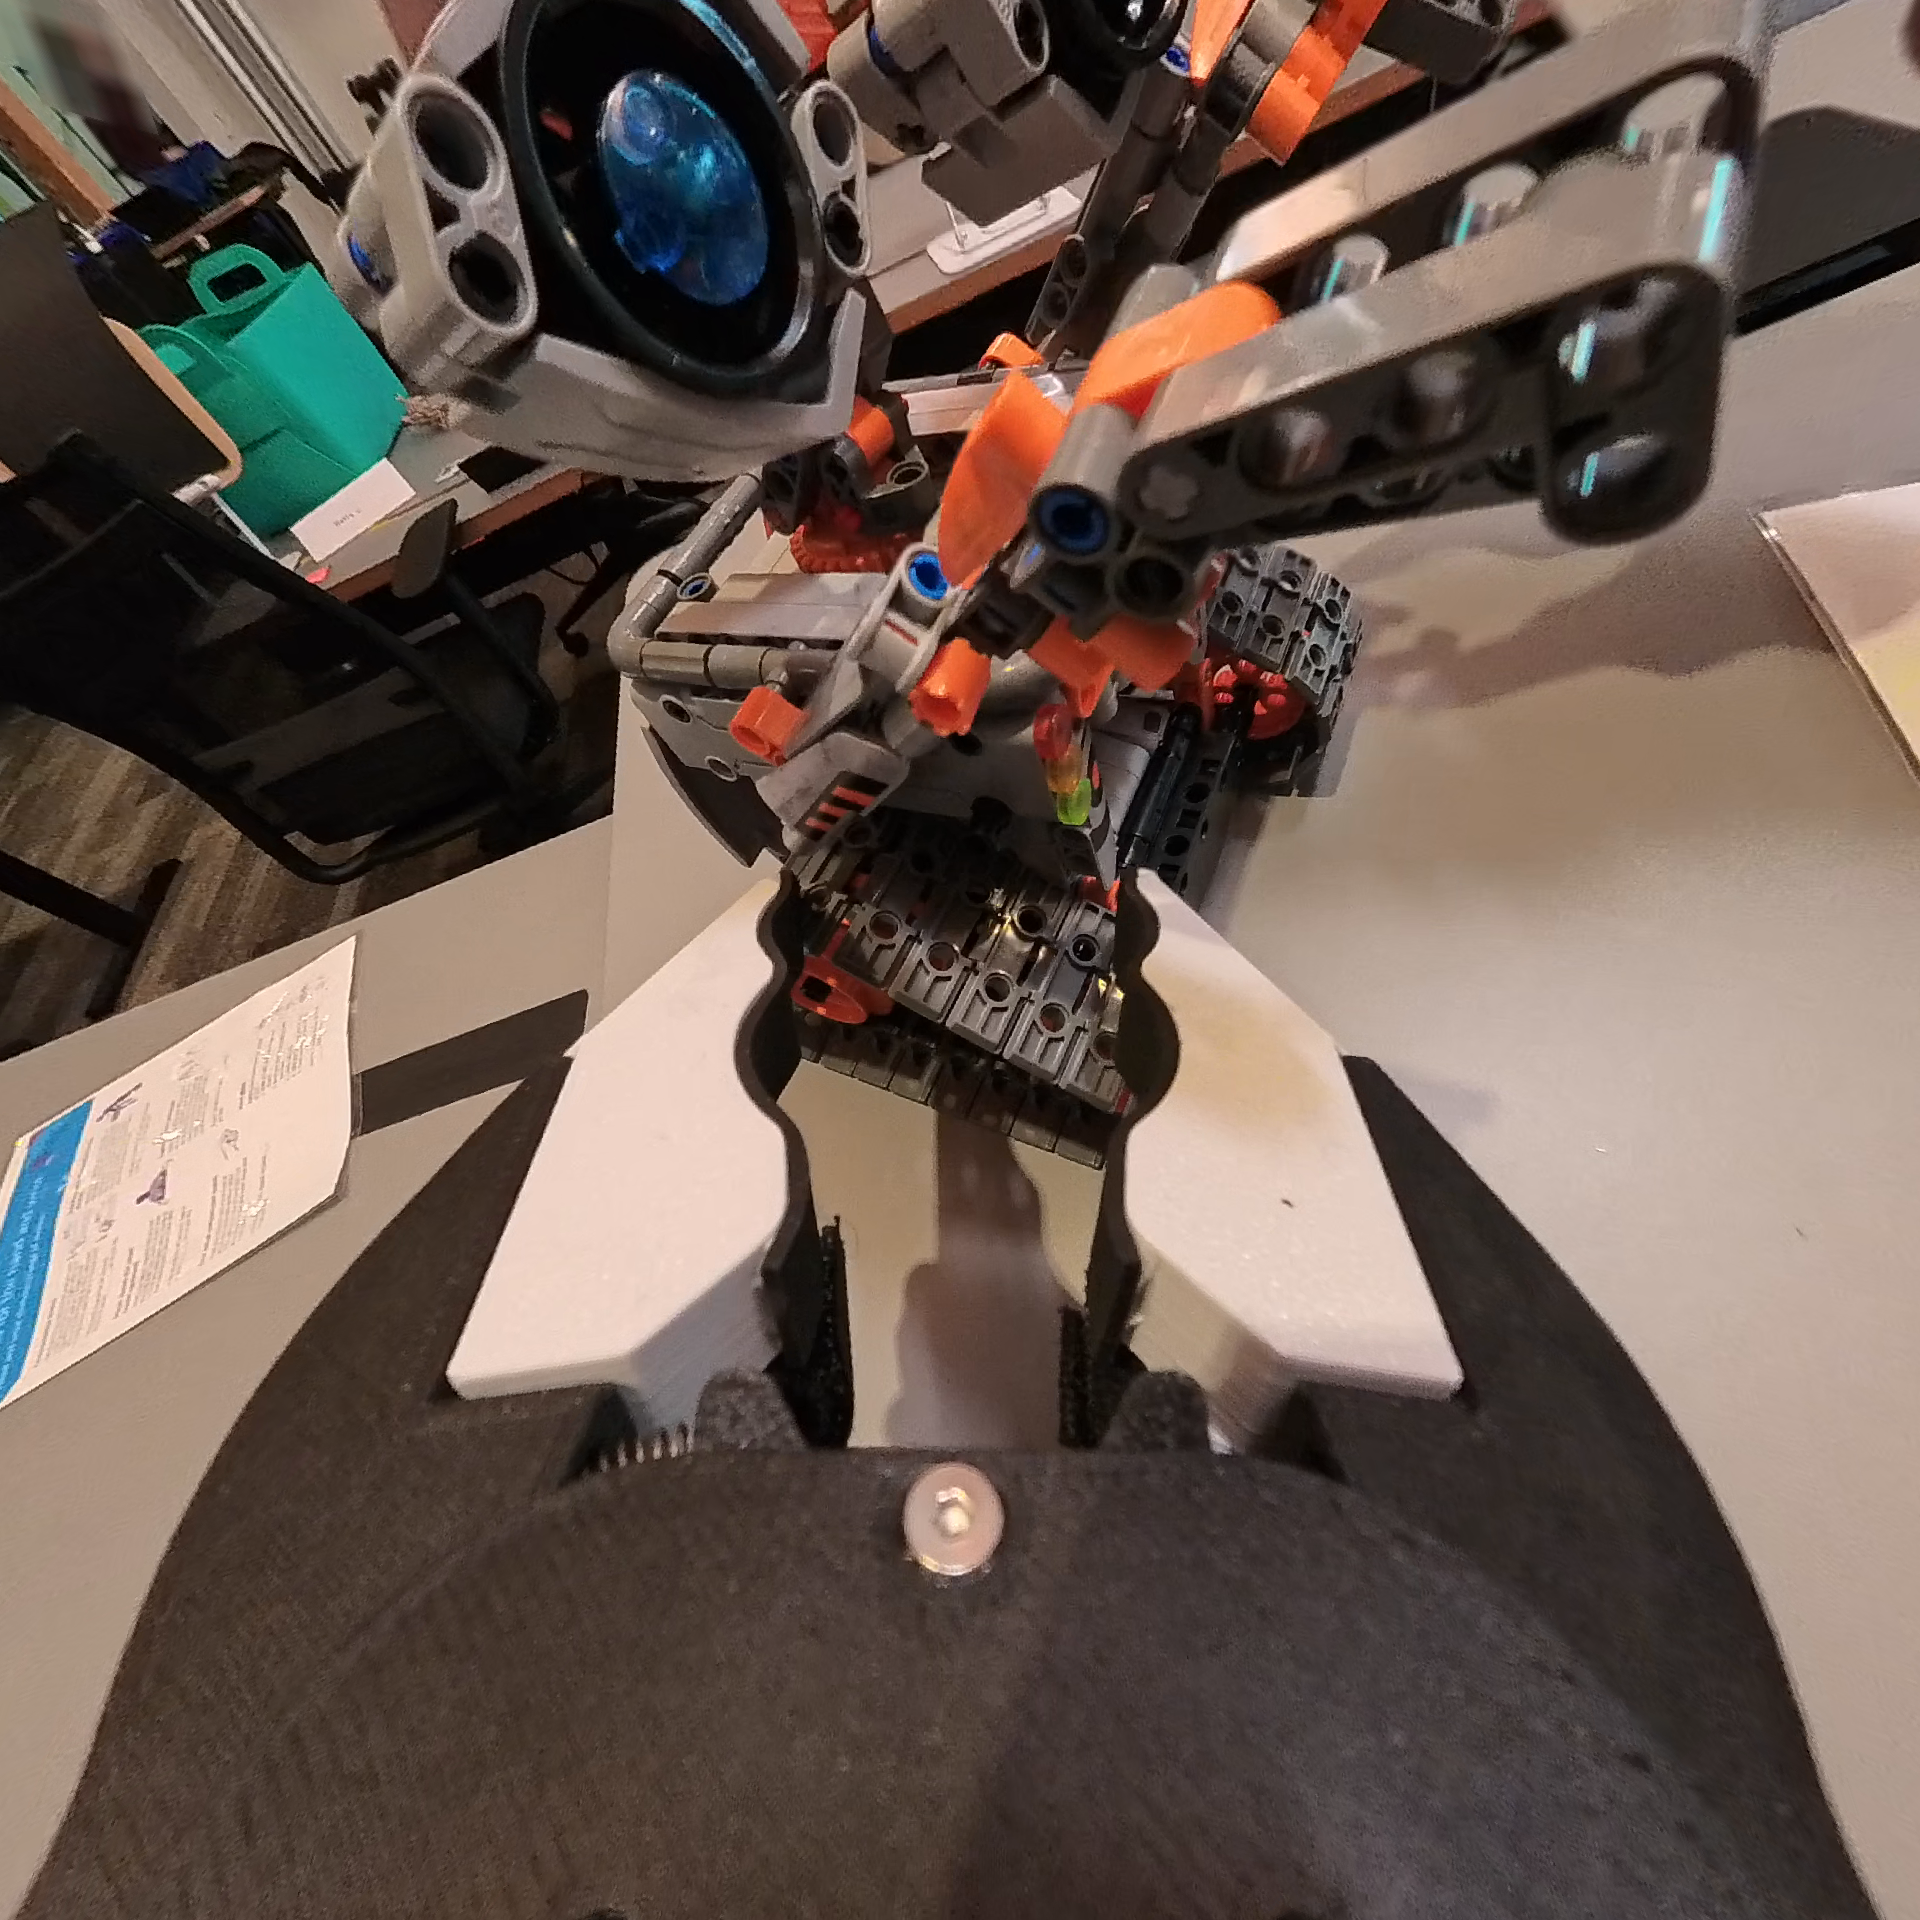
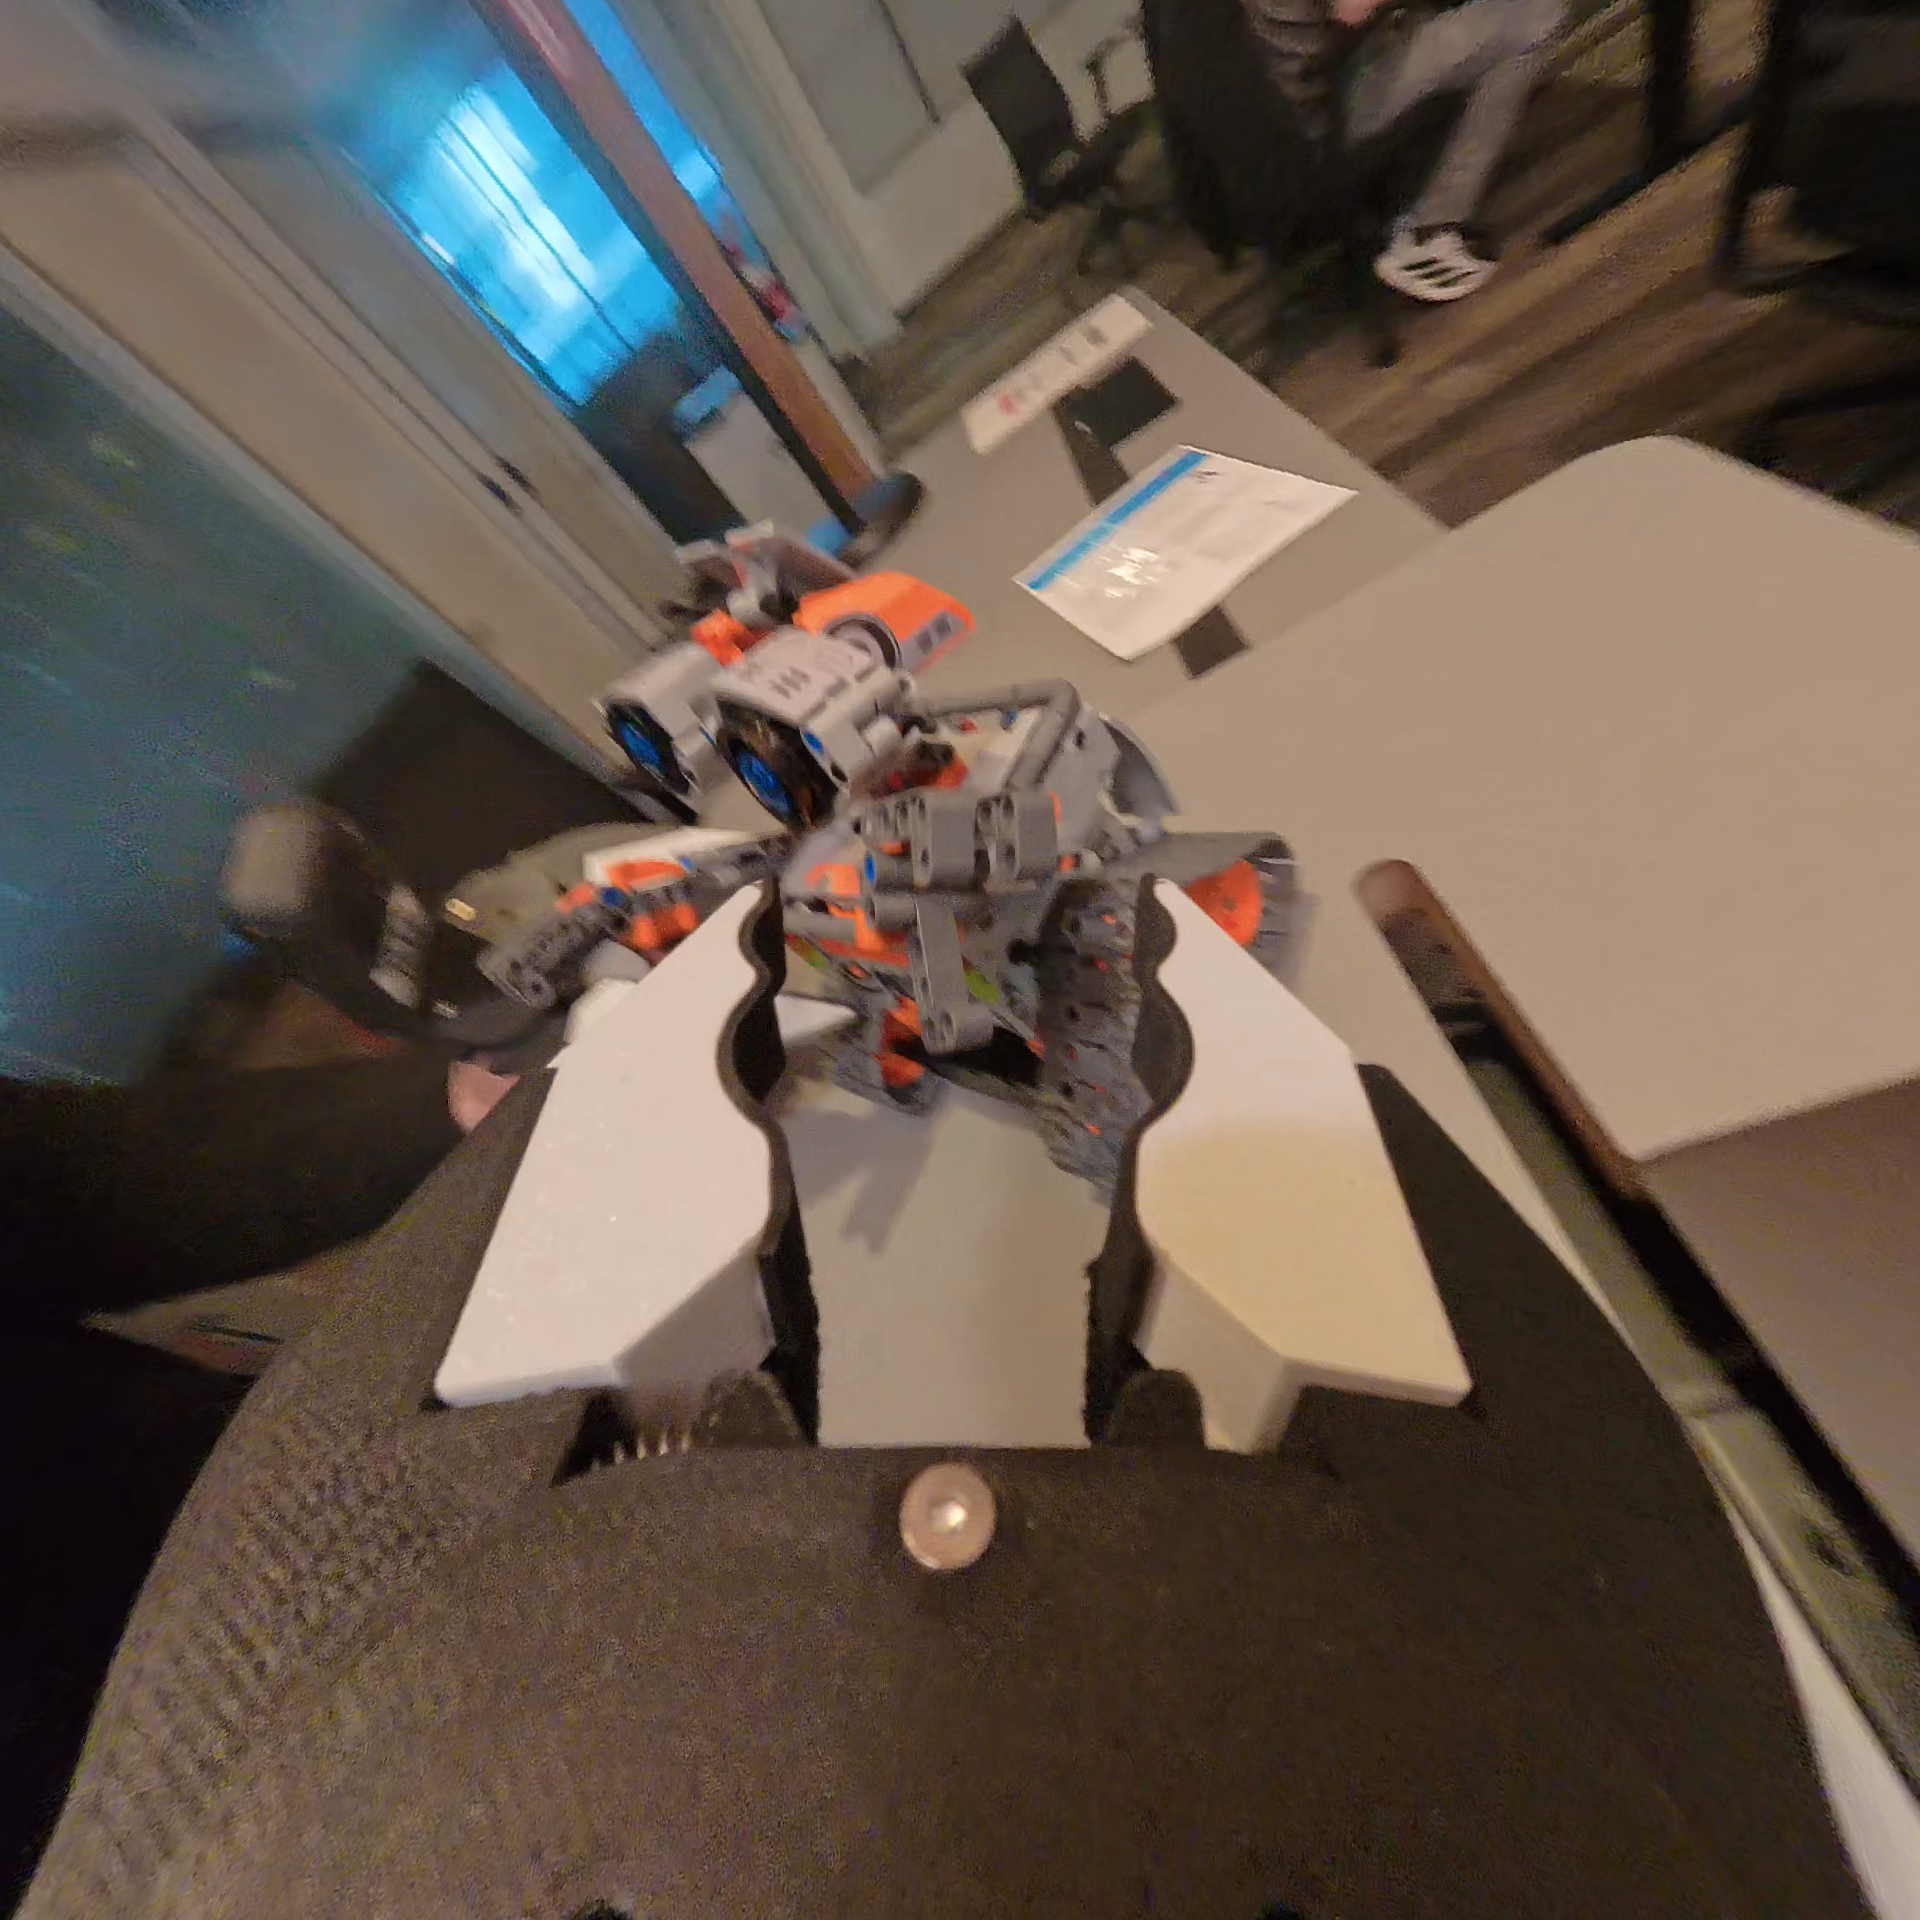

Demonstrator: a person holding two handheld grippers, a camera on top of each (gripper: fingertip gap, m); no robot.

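A grey, orange and black brick-built tracked robot [image 1: 935, 665] stands on a grey table [image 1: 1558, 935]. Its head with a blue-lensed eye [image 1: 675, 197] and a grey beam arm [image 1: 1455, 343] loom close and blurred. My left gripper [image 1: 951, 935] is open, and the robot's black tread [image 1: 977, 997] fills the gap between its white fingers [image 1: 665, 1143]. I cannot tell whether the pads touch the tread. My right gripper [image 2: 956, 935] is open, its tips on either side of the same robot [image 2: 935, 831], around a tread and a grey arm.
A laminated sheet [image 1: 177, 1153] lies on a lower table at the left and also shows in the right wrist view [image 2: 1184, 551]. A green bin [image 1: 281, 353] and a black chair [image 1: 260, 644] stand beyond. A seated person's leg and shoe [image 2: 1434, 260] are far off. A dark blurred shape [image 2: 343, 935] sits left of the robot. Some 15 cm of space lies between my two pairs of fingers.
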